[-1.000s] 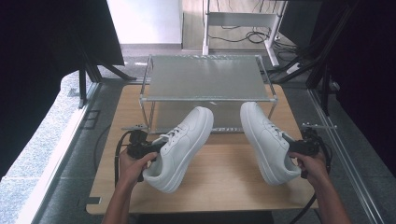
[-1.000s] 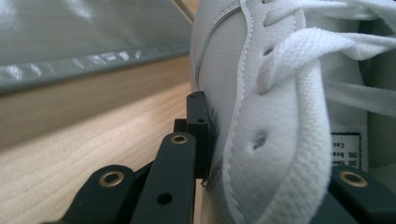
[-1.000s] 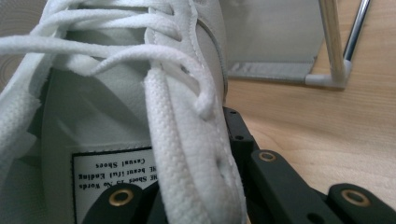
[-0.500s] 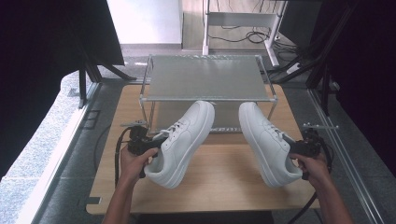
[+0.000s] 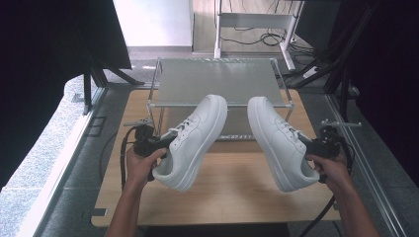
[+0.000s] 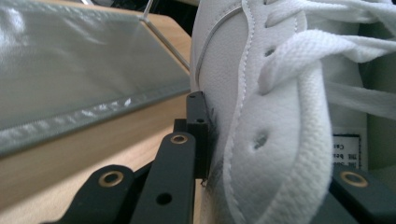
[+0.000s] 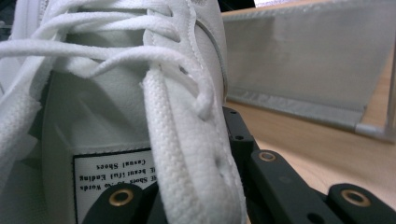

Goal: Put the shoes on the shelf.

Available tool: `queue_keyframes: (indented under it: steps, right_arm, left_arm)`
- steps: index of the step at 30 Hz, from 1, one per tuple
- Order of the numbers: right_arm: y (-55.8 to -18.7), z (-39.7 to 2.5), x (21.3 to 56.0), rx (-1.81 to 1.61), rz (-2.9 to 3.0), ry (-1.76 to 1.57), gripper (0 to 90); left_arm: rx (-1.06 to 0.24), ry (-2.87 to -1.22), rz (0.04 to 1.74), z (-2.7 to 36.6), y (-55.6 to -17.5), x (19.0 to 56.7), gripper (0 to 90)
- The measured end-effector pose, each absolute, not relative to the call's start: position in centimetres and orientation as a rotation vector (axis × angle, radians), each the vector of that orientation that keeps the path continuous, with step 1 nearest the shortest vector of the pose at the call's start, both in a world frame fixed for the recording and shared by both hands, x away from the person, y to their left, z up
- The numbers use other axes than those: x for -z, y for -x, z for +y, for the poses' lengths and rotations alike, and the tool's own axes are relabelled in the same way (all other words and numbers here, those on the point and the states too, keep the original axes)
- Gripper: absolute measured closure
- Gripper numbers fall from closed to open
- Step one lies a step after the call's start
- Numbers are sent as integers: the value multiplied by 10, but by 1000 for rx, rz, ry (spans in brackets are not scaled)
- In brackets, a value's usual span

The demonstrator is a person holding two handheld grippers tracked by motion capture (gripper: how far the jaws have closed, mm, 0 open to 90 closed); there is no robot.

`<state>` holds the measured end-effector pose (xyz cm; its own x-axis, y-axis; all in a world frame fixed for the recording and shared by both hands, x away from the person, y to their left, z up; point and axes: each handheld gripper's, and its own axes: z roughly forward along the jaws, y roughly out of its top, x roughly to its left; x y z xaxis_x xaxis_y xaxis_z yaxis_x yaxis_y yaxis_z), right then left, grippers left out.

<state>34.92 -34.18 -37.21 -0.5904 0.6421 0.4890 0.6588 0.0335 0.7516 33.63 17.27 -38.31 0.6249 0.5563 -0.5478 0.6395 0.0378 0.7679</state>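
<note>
Both sneakers are already gripped and lifted off the bench (image 5: 232,197); judging by their aim, setting them on the wire rack (image 5: 217,81) remains. Left of the rack's middle, the left claw (image 5: 165,143) clamps the left sneaker (image 5: 192,140) by its side wall, toe angled up-right toward the rack. To the right, the right claw (image 5: 306,145) clamps the right sneaker (image 5: 279,140), toe angled up-left.

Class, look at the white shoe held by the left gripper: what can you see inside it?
Inside the left shoe, the left gripper view shows the tongue with a printed label. One jaw of the left gripper reaches inside the collar. The insole and toe space are covered by laces and upper.
</note>
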Motion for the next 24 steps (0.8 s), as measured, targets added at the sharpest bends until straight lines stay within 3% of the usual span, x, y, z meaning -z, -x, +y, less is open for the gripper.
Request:
queue_keyframes:
  steps: [24]
  right_arm:
    - [-386, -321, 329, 1707, -2233, 1483, 868]
  left_arm:
    - [73, -1540, 1008, 167, -366, 356, 840]
